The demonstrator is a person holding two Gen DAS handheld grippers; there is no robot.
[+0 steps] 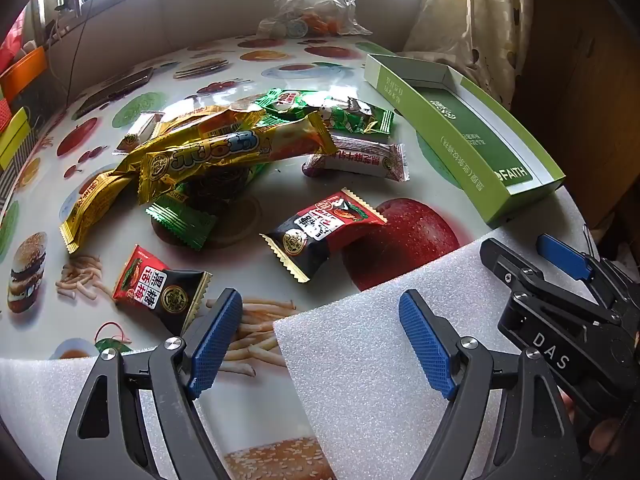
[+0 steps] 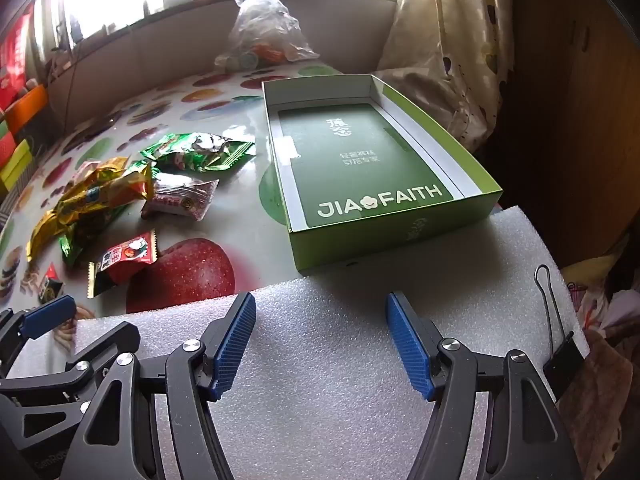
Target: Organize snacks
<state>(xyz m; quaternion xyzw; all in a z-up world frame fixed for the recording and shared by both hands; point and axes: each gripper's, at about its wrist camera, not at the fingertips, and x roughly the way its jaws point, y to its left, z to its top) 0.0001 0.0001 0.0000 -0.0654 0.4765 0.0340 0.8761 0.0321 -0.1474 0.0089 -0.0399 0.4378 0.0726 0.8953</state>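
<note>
Both tools are held low over the near edge of the desk [image 1: 280,264], tilted down toward it, which seems to be a ready stance before any snack is taken. The left tool [image 1: 320,344] is spread wide with nothing between its fingers, and the right tool [image 2: 320,344] is likewise spread wide and empty above a sheet of white foam [image 2: 320,380], which is laid along the near edge and appears pinned at the right by a black binder clip [image 2: 560,360]. The snacks [image 1: 224,152] are left in a loose heap on the left part of the desk: long yellow packets across the top, green packets [image 1: 332,114] behind, a white and red packet [image 1: 360,162] beside them, and two red and black packets [image 1: 324,236] lying apart, nearer the left tool. A green box [image 2: 400,236] is set open on the right, just beyond the foam, probably so that the snacks can be gathered into it; nothing is seen inside but its printed green floor. A clear plastic bag [image 2: 264,36] is placed at the far edge, with some round and orange items inside that cannot be made out.
</note>
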